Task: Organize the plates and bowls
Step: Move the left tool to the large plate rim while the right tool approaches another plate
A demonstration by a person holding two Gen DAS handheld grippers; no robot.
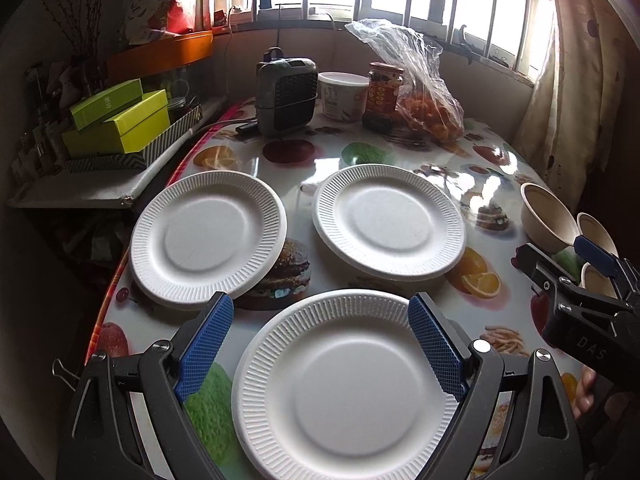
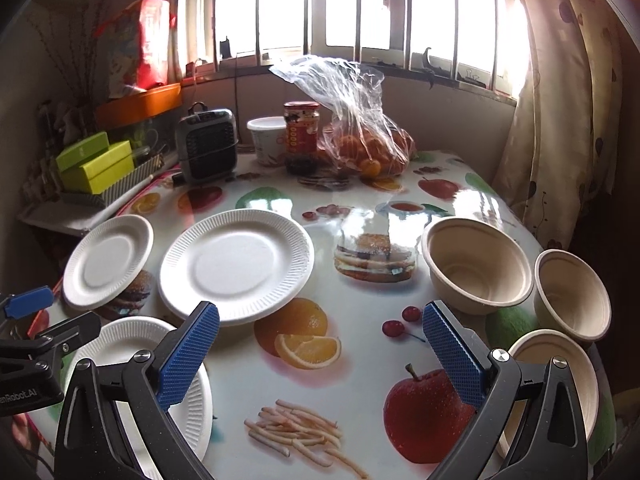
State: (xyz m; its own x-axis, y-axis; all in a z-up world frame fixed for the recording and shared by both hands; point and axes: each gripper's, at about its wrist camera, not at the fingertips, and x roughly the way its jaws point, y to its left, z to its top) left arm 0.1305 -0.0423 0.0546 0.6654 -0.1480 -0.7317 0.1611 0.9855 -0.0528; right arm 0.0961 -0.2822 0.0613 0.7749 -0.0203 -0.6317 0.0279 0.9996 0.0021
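Three beige bowls (image 2: 478,264) sit empty at the right of the right wrist frame, the nearest (image 2: 560,380) half hidden by a finger. Three white plates (image 1: 390,220) lie bare across the left wrist frame. A clear bag (image 2: 360,136) at upper centre holds oranges. Left gripper (image 1: 320,344) gapes wide over the nearest plate (image 1: 344,388); right gripper (image 2: 320,356) wide, empty

Both grippers hang low, side by side, pointing forward. The left gripper (image 1: 320,344) has its jaws spread wide, holding nothing. The right gripper (image 2: 320,360) is likewise agape and empty.
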